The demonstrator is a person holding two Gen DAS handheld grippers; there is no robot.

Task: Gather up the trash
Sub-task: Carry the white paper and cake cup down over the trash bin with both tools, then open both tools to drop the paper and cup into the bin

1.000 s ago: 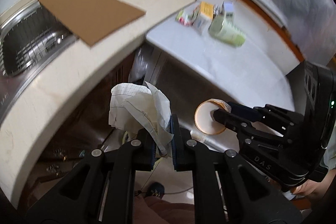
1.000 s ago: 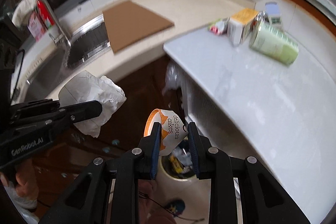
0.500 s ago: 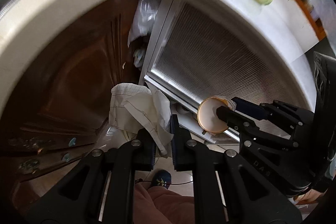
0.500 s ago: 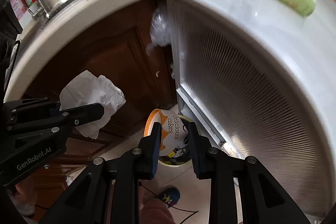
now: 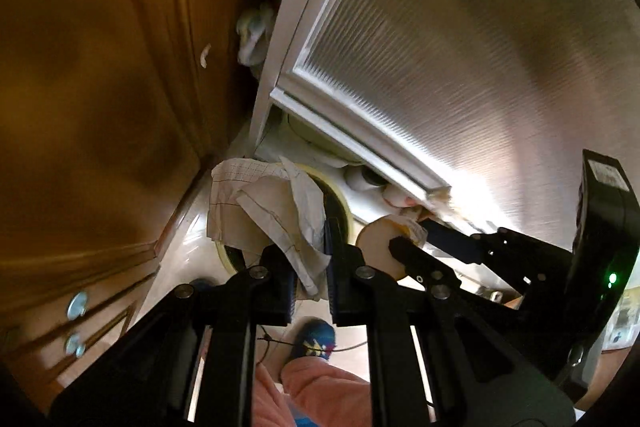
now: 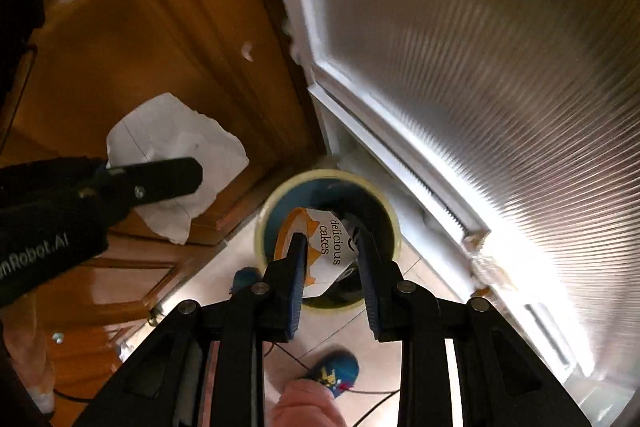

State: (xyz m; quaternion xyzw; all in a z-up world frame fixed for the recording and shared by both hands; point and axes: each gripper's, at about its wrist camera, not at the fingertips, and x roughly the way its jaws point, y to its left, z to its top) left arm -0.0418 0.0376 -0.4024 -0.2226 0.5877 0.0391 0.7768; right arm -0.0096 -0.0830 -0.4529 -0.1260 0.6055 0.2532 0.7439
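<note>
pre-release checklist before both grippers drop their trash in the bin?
1. Right gripper shut on the cake cup: ok.
2. Cake cup over the bin mouth: ok, seen straight down the fingers.
3. Left gripper shut on the crumpled paper: ok.
4. Crumpled paper over the bin: cannot tell; the right wrist view shows it off to the bin's left, before the wooden cabinet.
5. Room in the bin: ok, some trash inside, the mouth open.
6. Person's shoe clear of the bin: ok.

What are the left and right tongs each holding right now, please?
Left tongs: shut on crumpled paper.
Right tongs: shut on cake cup.
</note>
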